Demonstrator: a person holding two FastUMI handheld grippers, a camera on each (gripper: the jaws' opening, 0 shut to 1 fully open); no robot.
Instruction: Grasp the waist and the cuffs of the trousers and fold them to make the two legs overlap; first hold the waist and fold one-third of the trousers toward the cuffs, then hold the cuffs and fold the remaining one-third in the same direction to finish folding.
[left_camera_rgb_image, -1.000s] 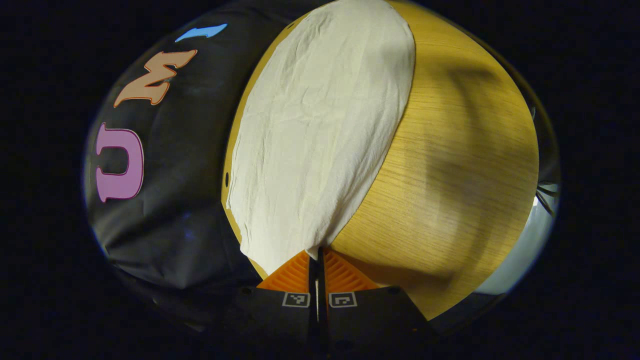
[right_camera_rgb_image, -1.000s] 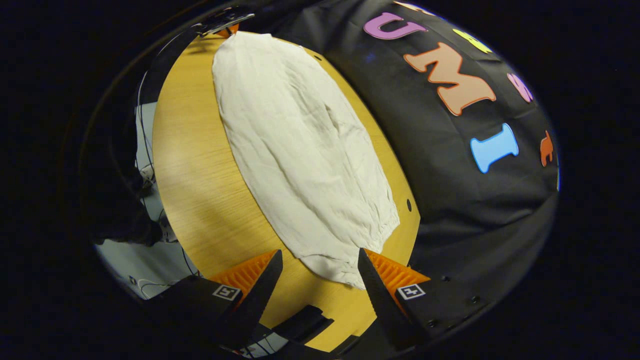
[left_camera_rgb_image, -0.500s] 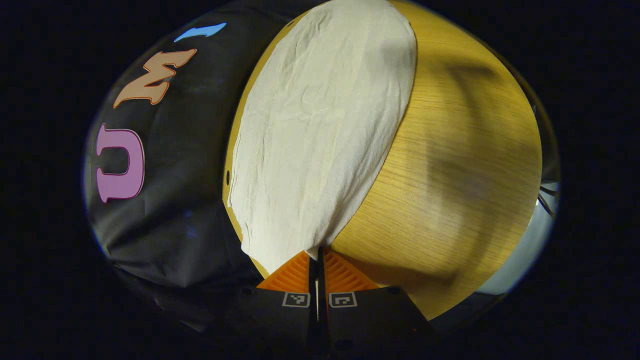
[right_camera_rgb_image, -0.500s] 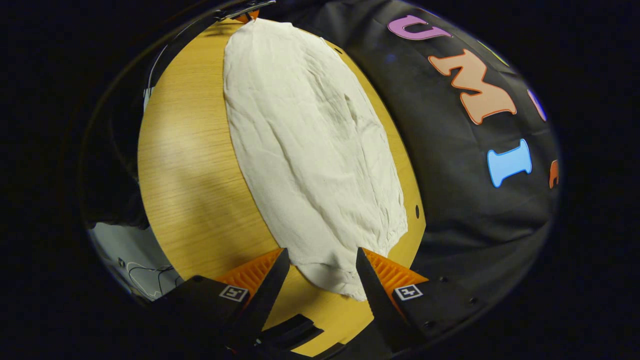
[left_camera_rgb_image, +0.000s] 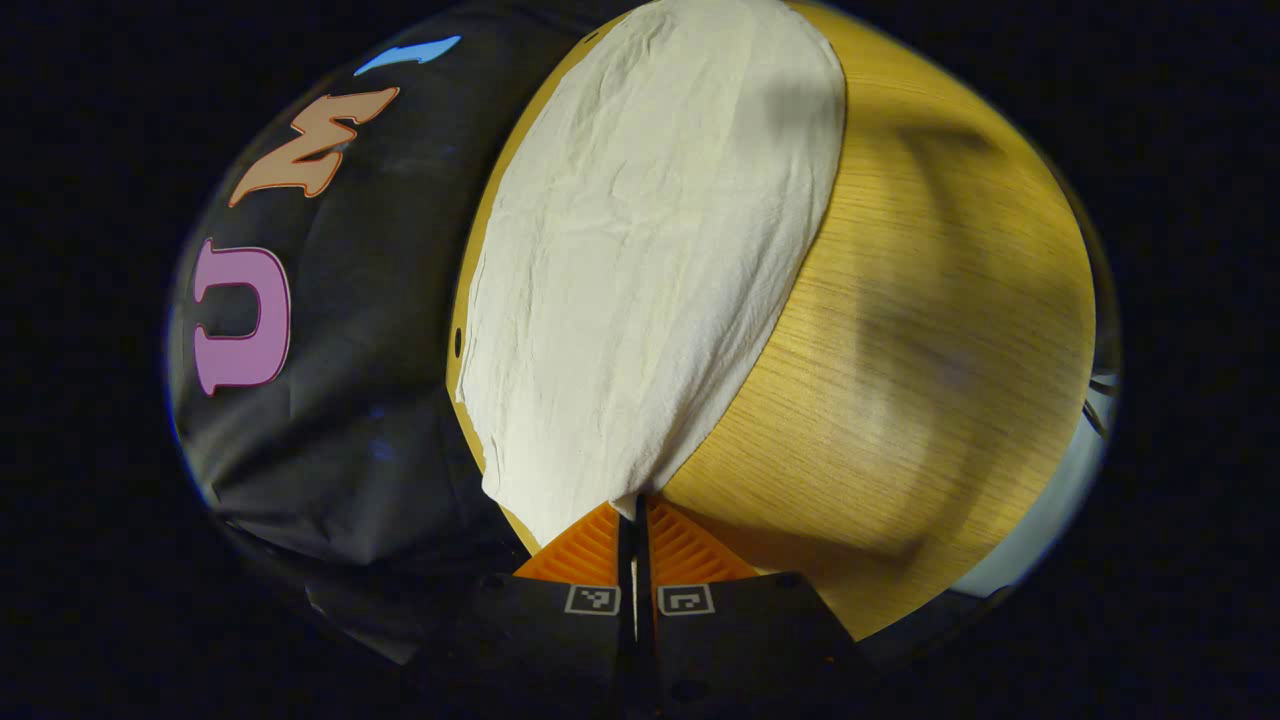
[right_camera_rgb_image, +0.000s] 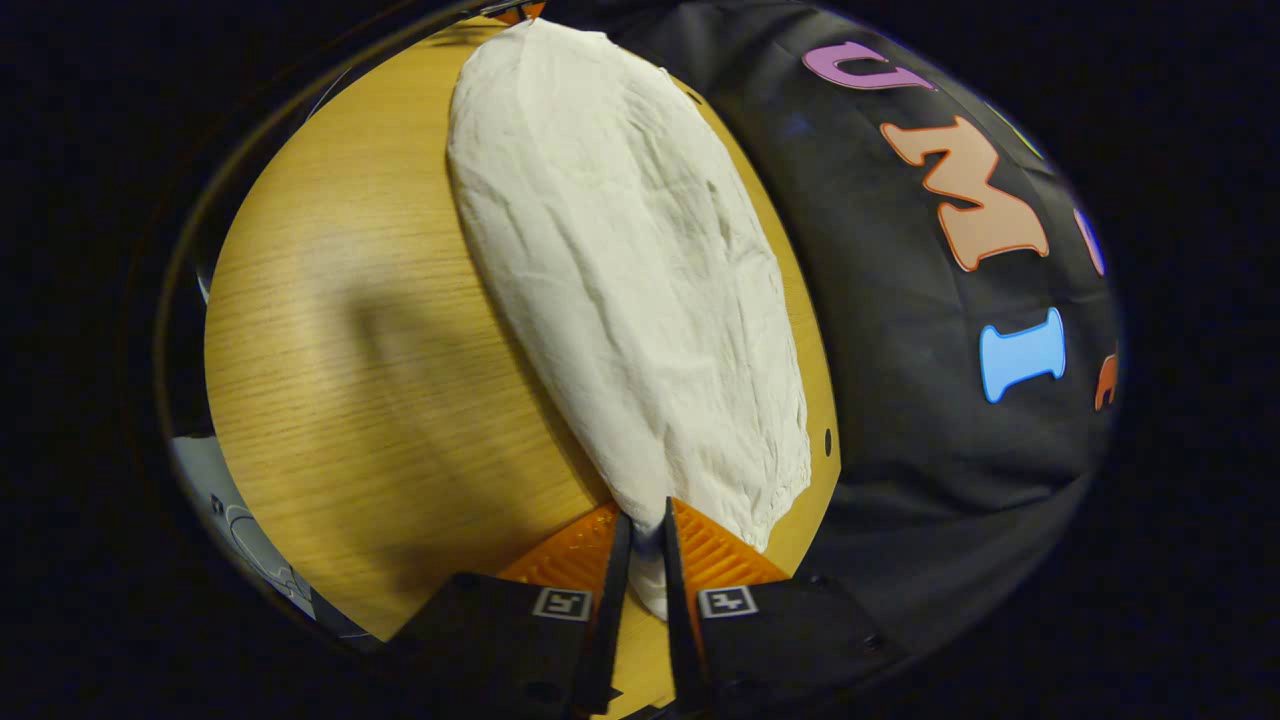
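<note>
Gripping both ends of the trousers (left_camera_rgb_image: 640, 260) on the table (left_camera_rgb_image: 920, 380).
The left gripper (left_camera_rgb_image: 636, 512) and right gripper (right_camera_rgb_image: 648, 535) each pinch a near corner of cloth; probably the legs get overlapped next, so both must lift together.

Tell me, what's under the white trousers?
The trousers lie flat on a wooden table. Whatever sits beneath the cloth is covered. Each claw, left and right, pinches an end.

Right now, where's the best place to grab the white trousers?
By the two end corners near the table's front. The trousers lie flat and long, so come in low from each end, as the left hand-held gripper and right hand-held gripper have.
</note>
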